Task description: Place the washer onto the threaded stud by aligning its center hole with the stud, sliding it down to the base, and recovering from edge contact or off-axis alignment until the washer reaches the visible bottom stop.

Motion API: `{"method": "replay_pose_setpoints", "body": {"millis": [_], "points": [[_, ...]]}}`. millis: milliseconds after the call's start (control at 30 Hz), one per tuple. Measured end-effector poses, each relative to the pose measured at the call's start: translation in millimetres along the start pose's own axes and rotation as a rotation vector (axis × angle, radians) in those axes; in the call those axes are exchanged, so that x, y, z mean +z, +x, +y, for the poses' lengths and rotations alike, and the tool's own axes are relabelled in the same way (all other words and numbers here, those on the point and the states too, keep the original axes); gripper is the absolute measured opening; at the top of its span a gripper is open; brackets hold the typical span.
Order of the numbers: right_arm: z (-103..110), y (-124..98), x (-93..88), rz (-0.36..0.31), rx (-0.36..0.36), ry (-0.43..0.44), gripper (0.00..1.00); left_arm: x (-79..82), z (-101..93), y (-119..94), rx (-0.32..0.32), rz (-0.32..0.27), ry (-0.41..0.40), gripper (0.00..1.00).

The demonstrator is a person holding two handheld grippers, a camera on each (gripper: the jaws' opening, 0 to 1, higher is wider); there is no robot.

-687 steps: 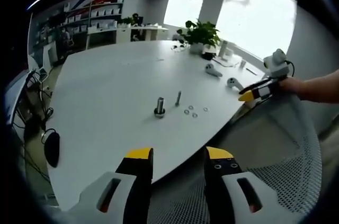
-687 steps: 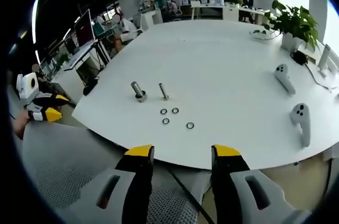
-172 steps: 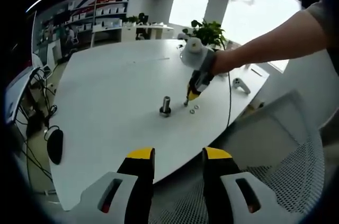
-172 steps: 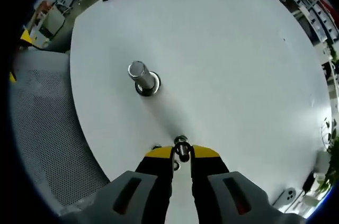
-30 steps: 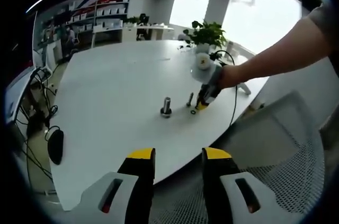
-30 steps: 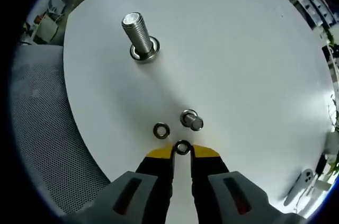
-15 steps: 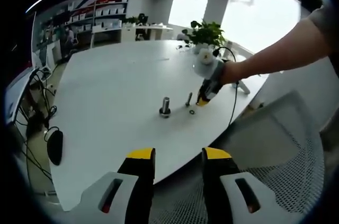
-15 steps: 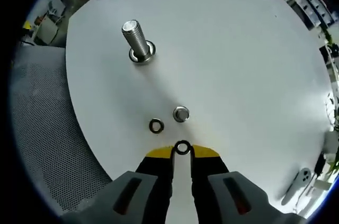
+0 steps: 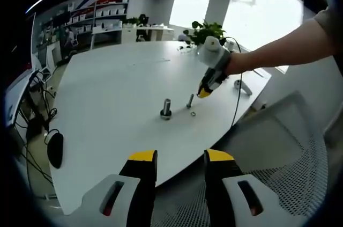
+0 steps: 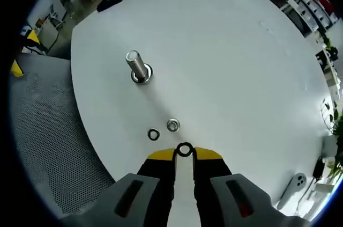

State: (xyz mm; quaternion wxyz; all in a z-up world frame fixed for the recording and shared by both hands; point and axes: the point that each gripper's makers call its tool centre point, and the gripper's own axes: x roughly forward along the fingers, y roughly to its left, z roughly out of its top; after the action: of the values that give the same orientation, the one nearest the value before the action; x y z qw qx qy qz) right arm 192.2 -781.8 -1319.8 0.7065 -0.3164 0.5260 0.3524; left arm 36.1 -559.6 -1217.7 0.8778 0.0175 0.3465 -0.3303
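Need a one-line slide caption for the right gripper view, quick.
Right gripper pinching a washer above the white table, near the thin stud, a loose washer and the large bolt.

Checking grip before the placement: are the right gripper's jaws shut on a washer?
Yes: the right gripper pinches a washer between its yellow tips.

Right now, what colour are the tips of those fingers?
Yellow fingertips on black fingers; clearest in the right gripper view.
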Motion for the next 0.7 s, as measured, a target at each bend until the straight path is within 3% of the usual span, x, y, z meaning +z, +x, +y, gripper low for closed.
{"method": "replay_pose_setpoints", "body": {"millis": [467, 700], "points": [[9, -11, 25.6, -0.042, 0.003, -0.083, 0.13, 0.4, -1.6, 0, -0.006, -0.001, 0.005, 0.33], [12, -5, 28.6, -0.023, 0.01, -0.11, 0.13, 0.0, -1.9, 0, -0.008, -0.001, 0.004, 0.33]]}}
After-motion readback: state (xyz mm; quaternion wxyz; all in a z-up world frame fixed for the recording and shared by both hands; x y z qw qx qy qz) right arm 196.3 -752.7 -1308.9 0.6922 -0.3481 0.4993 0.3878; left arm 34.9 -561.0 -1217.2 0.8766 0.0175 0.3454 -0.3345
